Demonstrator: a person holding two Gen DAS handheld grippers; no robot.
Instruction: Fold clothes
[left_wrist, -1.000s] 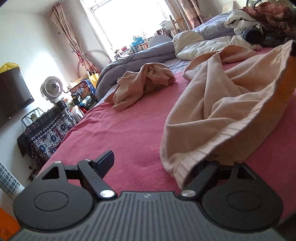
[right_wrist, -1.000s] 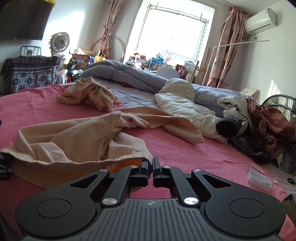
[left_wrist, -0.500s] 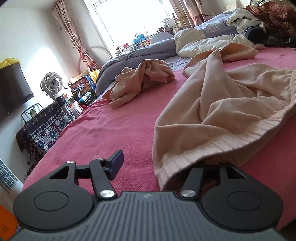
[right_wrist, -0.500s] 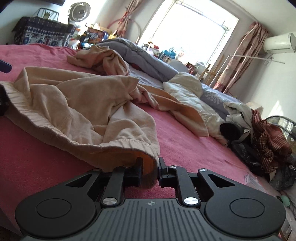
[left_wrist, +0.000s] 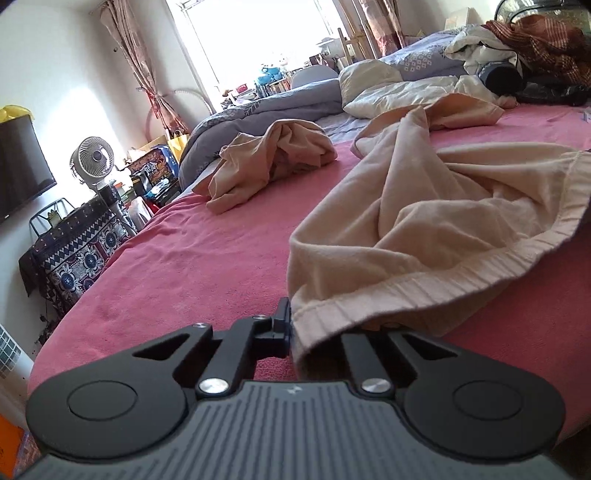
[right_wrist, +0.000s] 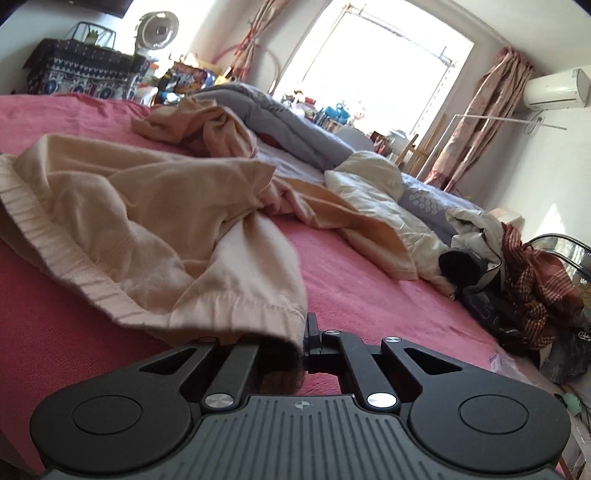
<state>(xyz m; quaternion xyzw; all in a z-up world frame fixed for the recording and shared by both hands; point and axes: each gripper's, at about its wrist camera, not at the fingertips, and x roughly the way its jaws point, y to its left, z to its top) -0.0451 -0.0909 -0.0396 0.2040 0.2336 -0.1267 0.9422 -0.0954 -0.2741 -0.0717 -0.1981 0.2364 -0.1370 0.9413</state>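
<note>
A peach garment (left_wrist: 436, 236) with a ribbed hem lies rumpled on the pink bed (left_wrist: 207, 266). My left gripper (left_wrist: 295, 328) is shut on the left corner of its hem; the cloth hides the right finger. My right gripper (right_wrist: 299, 332) is shut on the hem's other corner (right_wrist: 266, 314), and the cloth hides its left finger. The garment also shows in the right wrist view (right_wrist: 147, 221), spread to the left. A second peach garment (left_wrist: 273, 162) lies bunched farther up the bed, also in the right wrist view (right_wrist: 199, 125).
A grey duvet (left_wrist: 258, 114) and cream bedding (left_wrist: 399, 88) lie at the far end. A plaid cloth pile (right_wrist: 535, 280) sits at the bed's right edge. A fan (left_wrist: 94, 158) and patterned table (left_wrist: 74, 251) stand left of the bed.
My left gripper has closed on the hem corner; it was open before. Both grippers have dropped low toward the bed, and the garment has settled and spread on it.
</note>
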